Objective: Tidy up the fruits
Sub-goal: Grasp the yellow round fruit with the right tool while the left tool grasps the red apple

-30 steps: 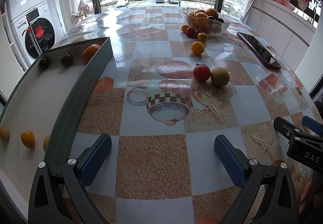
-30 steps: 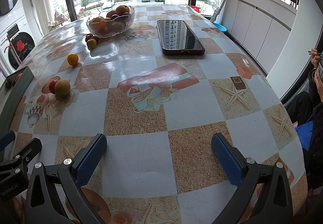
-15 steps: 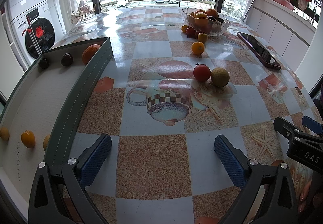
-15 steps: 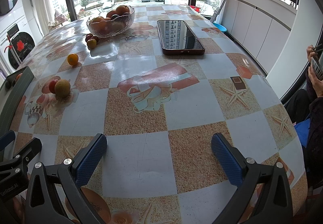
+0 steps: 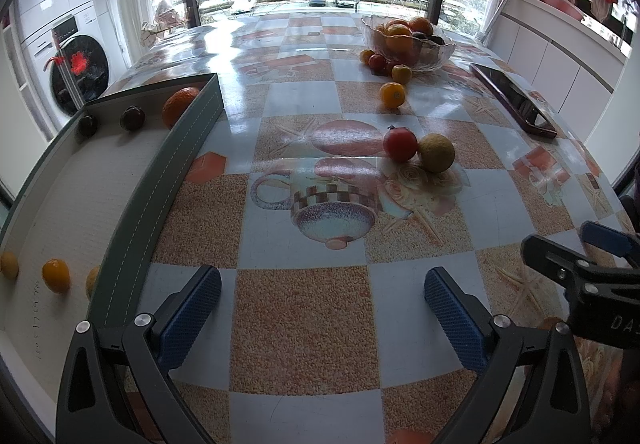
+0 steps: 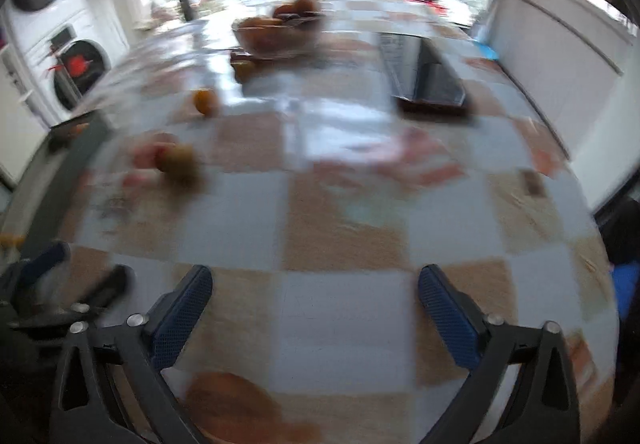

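Item: your right gripper [image 6: 316, 308], idle a second ago, is now swinging toward the fruit pair [image 6: 176, 162] at ten o'clock, jaws narrowing on nothing; left gripper [image 5: 322, 310] is idling, spread, empty.

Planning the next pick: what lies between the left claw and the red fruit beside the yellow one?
Nothing visible: only bare tablecloth lies between the open left claw and the red fruit, which touches the yellow fruit.

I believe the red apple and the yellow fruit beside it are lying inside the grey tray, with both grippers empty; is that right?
Not quite: the left wrist view shows the red apple and yellow fruit lying on the table, right of the grey tray. The left gripper and right gripper are indeed empty.
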{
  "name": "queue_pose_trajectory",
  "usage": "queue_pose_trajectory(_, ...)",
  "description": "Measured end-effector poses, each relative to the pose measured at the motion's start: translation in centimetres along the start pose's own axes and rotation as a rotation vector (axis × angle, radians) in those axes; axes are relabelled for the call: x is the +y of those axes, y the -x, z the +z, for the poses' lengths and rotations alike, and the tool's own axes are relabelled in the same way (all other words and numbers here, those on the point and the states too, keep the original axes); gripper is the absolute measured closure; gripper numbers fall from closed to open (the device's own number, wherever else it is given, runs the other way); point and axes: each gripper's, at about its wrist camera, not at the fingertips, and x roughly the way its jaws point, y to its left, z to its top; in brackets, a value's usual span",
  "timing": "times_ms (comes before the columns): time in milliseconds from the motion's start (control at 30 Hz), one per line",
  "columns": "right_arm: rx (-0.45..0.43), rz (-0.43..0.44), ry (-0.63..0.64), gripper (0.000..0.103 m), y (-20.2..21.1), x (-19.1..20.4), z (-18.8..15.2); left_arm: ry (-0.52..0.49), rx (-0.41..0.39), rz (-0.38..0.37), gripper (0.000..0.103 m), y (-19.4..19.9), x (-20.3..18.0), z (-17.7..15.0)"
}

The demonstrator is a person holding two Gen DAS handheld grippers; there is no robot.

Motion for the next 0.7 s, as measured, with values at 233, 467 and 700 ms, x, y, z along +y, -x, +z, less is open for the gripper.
queue_pose_trajectory(233, 0.026, 0.131, 0.042, 0.006, -1.6, 2.8, 4.0, 0.001, 0.001, 0.006, 0.001, -0.1, -0.1, 0.0)
queue_pose_trajectory(467, 0.014, 0.137, 0.135, 0.020, -3.0, 6.7, 4.7, 0.001, 0.000, 0.006, 0.001, -0.1, -0.1, 0.0)
queue_pose_trajectory(700, -0.020, 0.204, 0.102, 0.075, -2.8, 6.1, 4.7, 0.001, 0.000, 0.006, 0.001, -0.1, -0.1, 0.0)
